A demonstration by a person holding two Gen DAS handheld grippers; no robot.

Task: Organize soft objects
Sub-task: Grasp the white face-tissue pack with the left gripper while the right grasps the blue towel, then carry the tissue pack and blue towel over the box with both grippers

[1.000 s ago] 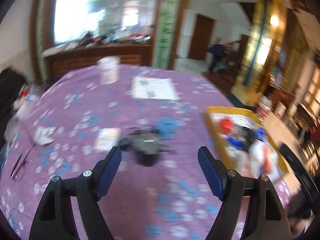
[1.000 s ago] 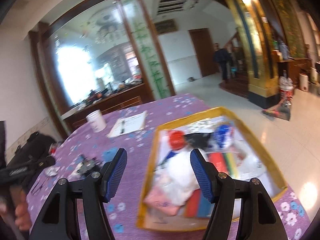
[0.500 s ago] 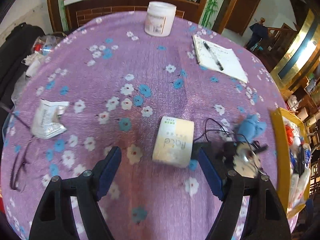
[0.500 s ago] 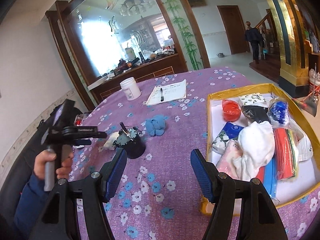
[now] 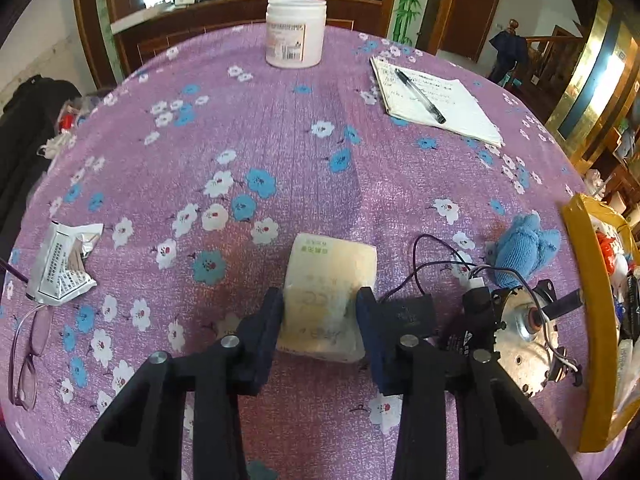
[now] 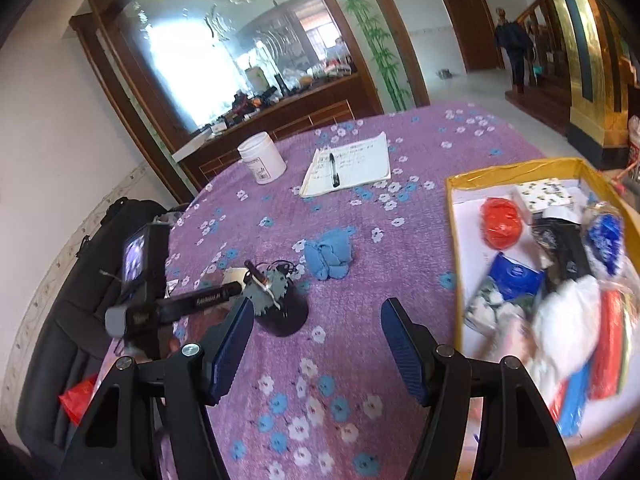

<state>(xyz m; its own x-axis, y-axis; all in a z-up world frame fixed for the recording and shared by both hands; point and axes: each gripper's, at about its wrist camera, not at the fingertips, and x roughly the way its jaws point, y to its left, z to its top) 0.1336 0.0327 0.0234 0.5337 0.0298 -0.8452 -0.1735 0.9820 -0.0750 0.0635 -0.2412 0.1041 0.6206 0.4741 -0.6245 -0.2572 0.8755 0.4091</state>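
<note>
My left gripper (image 5: 320, 312) is shut on a cream tissue pack (image 5: 330, 276) that lies on the purple flowered tablecloth; its fingers press the pack's near end. A blue cloth bundle (image 5: 524, 250) lies to the right and also shows in the right wrist view (image 6: 329, 254). My right gripper (image 6: 316, 336) is open and empty above the cloth, left of the yellow tray (image 6: 454, 240), which holds several soft items such as a white cloth (image 6: 568, 320) and a red bundle (image 6: 500, 224).
A small motor with wires (image 5: 520, 332) and a black capacitor (image 5: 412, 312) sit right of the pack. A white jar (image 5: 295, 32), notepad with pen (image 5: 432, 100), foil packet (image 5: 60, 264) and glasses (image 5: 28, 356) lie on the table. The left gripper's handle (image 6: 140, 308) shows at left.
My left gripper came down onto the tissue pack and closed on it. My right gripper swung left and lower, away from over the tray.
</note>
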